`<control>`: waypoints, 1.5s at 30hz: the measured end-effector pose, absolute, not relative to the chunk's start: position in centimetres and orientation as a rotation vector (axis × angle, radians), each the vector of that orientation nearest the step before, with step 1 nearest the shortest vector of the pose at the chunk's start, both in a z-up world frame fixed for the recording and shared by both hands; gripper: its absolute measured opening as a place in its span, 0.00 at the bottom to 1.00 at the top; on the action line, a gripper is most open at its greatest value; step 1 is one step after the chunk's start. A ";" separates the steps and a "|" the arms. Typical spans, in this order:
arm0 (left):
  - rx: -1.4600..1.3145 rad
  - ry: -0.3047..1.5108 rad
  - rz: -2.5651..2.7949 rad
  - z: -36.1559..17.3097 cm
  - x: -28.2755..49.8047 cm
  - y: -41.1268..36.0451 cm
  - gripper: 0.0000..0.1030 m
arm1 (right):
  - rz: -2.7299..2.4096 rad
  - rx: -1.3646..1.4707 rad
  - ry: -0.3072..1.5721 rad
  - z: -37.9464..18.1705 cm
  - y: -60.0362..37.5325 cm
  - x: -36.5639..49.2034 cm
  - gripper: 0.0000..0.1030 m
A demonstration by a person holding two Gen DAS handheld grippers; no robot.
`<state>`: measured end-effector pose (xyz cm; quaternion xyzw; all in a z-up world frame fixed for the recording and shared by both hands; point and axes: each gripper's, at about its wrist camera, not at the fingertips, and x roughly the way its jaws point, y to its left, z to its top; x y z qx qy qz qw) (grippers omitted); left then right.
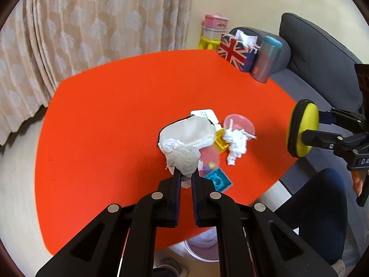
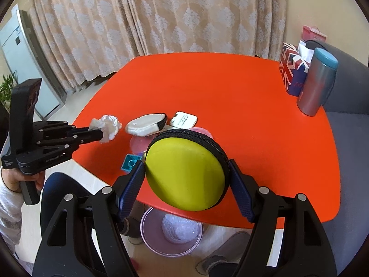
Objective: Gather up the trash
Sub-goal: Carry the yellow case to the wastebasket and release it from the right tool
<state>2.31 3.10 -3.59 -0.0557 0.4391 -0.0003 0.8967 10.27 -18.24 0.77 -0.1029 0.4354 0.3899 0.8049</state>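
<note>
My left gripper is shut on a crumpled white tissue, held a little above the orange table. The right wrist view shows that same tissue at the tips of the left gripper, over the table's left edge. A second tissue wad lies on the table beside a pink dish. My right gripper is shut on a round yellow zip case, off the table's near edge. A pink bin stands on the floor below it, with clear wrap inside.
On the table lie a white pouch, a white card, a yellow block and a teal block. A Union Jack tissue box and a grey tumbler stand at the far right corner. A grey sofa flanks the table.
</note>
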 end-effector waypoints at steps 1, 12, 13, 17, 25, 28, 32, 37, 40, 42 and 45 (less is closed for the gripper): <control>-0.110 0.905 -0.002 -3.3 2.0 2.8 0.08 | 0.842 -0.227 0.928 0.9 -18.3 9.9 0.69; -0.082 0.894 -0.053 -2.4 -2.1 -0.3 0.08 | 0.924 -0.293 0.949 0.0 -18.6 5.2 0.69; -0.084 0.896 -0.057 -2.5 -2.3 -0.4 0.08 | 0.931 -0.297 0.958 -0.3 -18.6 4.9 0.69; -0.094 0.905 -0.076 -3.1 -3.5 -1.3 0.08 | 0.956 -0.308 1.009 -2.3 -18.6 3.6 0.69; -0.107 0.919 -0.095 -3.8 -4.5 -2.1 0.08 | 0.987 -0.318 1.079 -5.1 -17.9 2.7 0.71; -0.107 0.917 -0.094 -3.7 -4.4 -2.0 0.08 | 0.988 -0.310 1.072 -5.0 -17.8 3.0 0.87; -0.108 0.918 -0.095 -3.7 -4.4 -2.0 0.08 | 0.972 -0.295 1.062 -4.7 -18.1 3.3 0.90; -0.106 0.931 -0.108 -3.9 -4.2 -2.2 0.08 | 0.958 -0.279 1.047 -4.1 -18.5 3.6 0.93; -0.100 0.939 -0.119 -4.1 -4.1 -2.7 0.08 | 0.945 -0.266 1.037 -3.6 -19.0 3.9 0.94; -0.094 0.948 -0.128 -4.3 -4.1 -3.0 0.08 | 0.934 -0.260 1.028 -3.2 -19.4 4.1 0.95; -0.086 0.960 -0.143 -4.6 -3.9 -3.5 0.08 | 0.913 -0.255 1.015 -2.8 -19.9 4.4 0.95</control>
